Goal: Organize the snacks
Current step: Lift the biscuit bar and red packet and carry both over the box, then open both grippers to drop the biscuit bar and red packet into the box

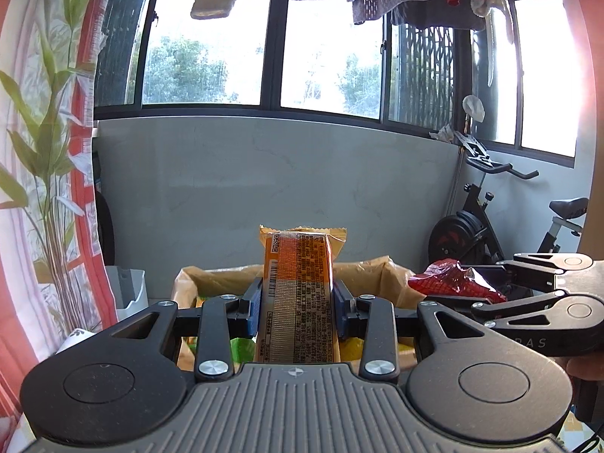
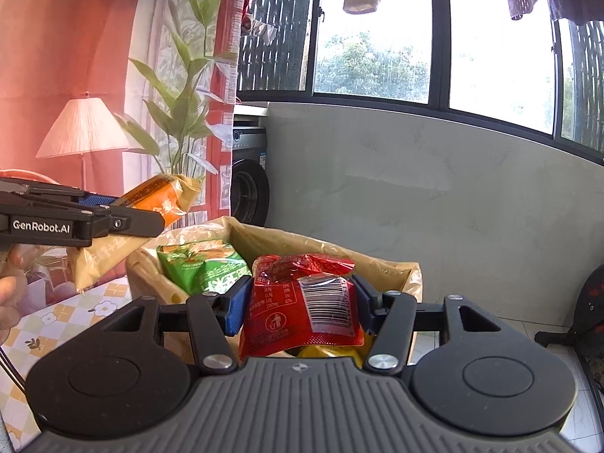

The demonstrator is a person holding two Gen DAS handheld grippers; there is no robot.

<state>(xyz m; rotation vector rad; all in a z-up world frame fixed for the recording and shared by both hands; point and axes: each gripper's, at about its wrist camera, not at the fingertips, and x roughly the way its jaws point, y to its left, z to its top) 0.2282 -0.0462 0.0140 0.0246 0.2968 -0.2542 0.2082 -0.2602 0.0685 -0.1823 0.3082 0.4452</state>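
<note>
My left gripper [image 1: 297,304] is shut on an orange snack packet [image 1: 298,287], held lengthwise above a box lined with a yellowish bag [image 1: 211,277]. The packet also shows at the left of the right wrist view [image 2: 151,207], with the left gripper [image 2: 124,211]. My right gripper [image 2: 300,302] is shut on a red snack packet [image 2: 302,302] with a barcode, held over the same lined box [image 2: 377,260]. That red packet [image 1: 453,277] and the right gripper [image 1: 502,283] show at the right of the left wrist view. Green snack packets [image 2: 204,264] lie in the box.
A table with a checked flower cloth [image 2: 68,321] is at the left. A grey low wall [image 1: 264,173] and windows stand behind the box. An exercise bike [image 1: 490,219] is at the right, a washing machine [image 2: 249,181] behind the curtain [image 2: 181,94]. Laundry hangs overhead.
</note>
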